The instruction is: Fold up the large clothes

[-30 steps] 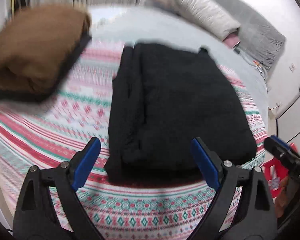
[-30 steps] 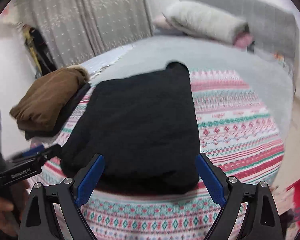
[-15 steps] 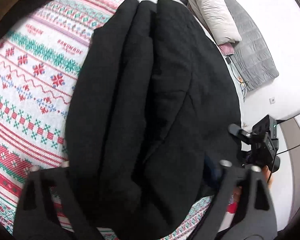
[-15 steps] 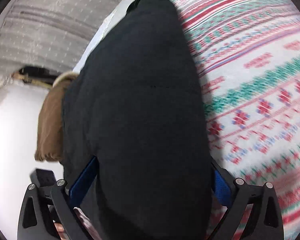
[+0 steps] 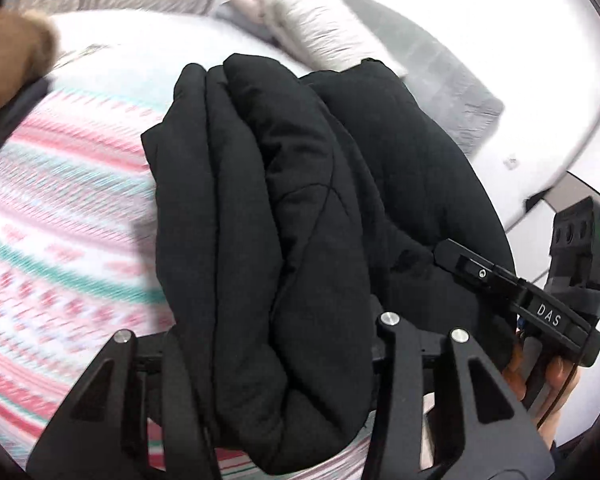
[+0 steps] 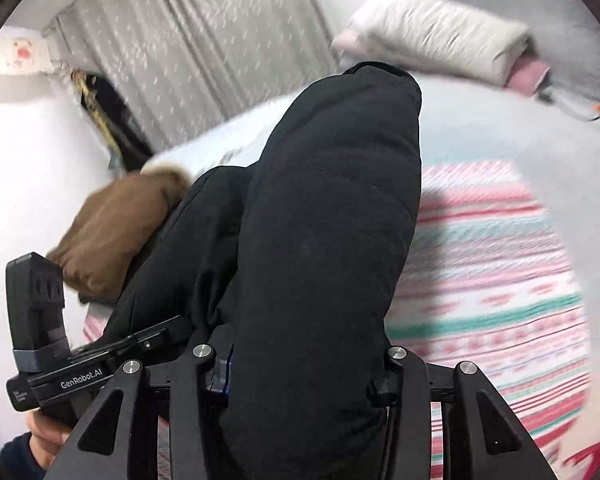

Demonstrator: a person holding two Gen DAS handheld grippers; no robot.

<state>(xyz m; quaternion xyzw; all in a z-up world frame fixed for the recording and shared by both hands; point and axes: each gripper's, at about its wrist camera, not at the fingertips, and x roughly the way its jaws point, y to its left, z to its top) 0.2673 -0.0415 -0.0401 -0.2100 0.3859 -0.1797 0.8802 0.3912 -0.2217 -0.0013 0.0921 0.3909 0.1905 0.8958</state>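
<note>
A folded black padded garment (image 5: pixel 300 160) is bunched up and raised off the patterned blanket (image 5: pixel 60 220). My left gripper (image 5: pixel 276 344) has its near edge between its jaws, which are closing and squeeze the fabric; the pads are buried in it. In the right wrist view the same black garment (image 6: pixel 332 200) bulges up between the closing jaws of my right gripper (image 6: pixel 300 368), which grips it too. Each view shows the other gripper beside the bundle: the right gripper (image 5: pixel 520 292) and the left gripper (image 6: pixel 100 360), both held by a person's hand (image 5: pixel 540 376).
A folded brown garment (image 6: pixel 116 232) lies on a dark one at the blanket's left edge. Rolled pale bedding (image 6: pixel 440 36) lies at the head of the grey bed. A grey curtain (image 6: pixel 220 40) hangs behind, and a white wall stands to the left.
Both grippers went from open in front of the flat black garment to around its near edge, closed on it and lifted it, so it bunched up.
</note>
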